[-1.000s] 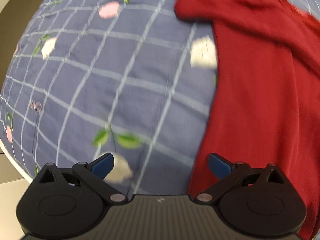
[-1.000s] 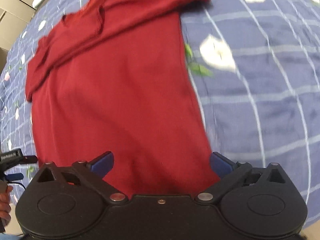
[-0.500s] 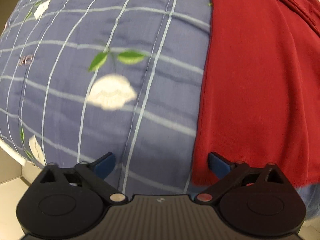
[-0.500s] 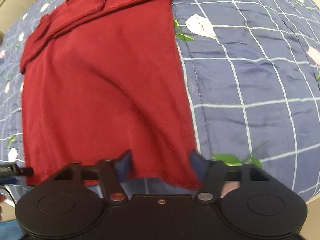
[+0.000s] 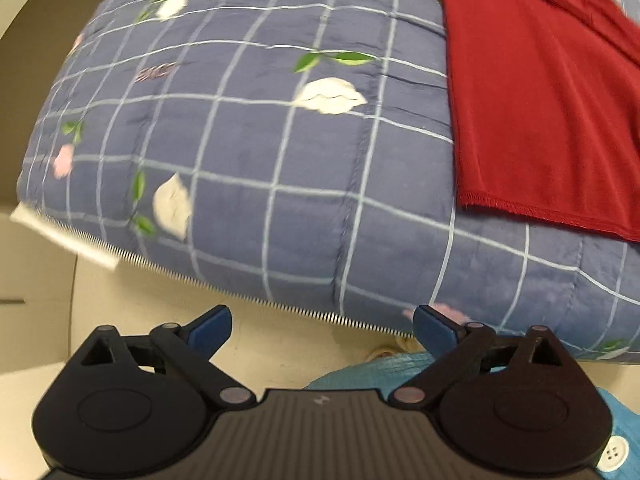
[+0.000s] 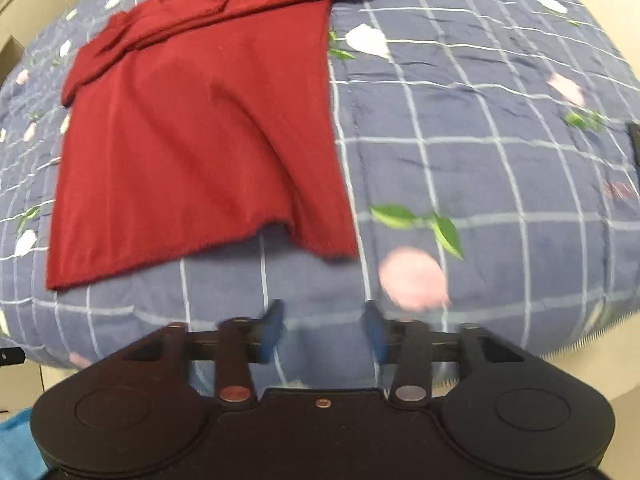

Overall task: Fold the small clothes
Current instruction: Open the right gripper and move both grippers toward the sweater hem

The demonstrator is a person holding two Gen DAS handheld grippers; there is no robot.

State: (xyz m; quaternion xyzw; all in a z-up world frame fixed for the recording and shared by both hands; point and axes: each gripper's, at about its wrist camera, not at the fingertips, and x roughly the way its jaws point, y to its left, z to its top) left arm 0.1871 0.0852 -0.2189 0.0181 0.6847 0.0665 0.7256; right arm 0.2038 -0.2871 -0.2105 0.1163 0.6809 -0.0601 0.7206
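Shirt (image 6: 192, 128), dark red, lies flat on the quilt (image 6: 480, 168), filling the upper left and centre of the right wrist view. Its sleeves and collar end are folded across the top of the frame; the hem runs ragged along the lower edge, with one corner dipping lower at centre. Motion blur softens the hem and the cloth's weave. In the left wrist view the shirt (image 5: 540, 100) sits in the upper right, cut off by the frame's right edge, so only its hem corner and one side show.

Left gripper (image 5: 322, 326) hangs at the bottom of its frame, jaws spread wide and holding nothing, its blue pads over the quilt's near edge and a pale floor (image 5: 260, 344) below. The quilt's zip edge runs diagonally just above the pads. A blue garment with a white button (image 5: 612, 456) peeks out at lower right, mostly hidden behind the gripper body.

Right gripper (image 6: 324, 330) sits at bottom centre of its view, jaws part-way apart with nothing between them, the pads smeared by blur. It is near the shirt hem but clear of it. At far left a small black object is cut off by the frame edge; what it is cannot be told.
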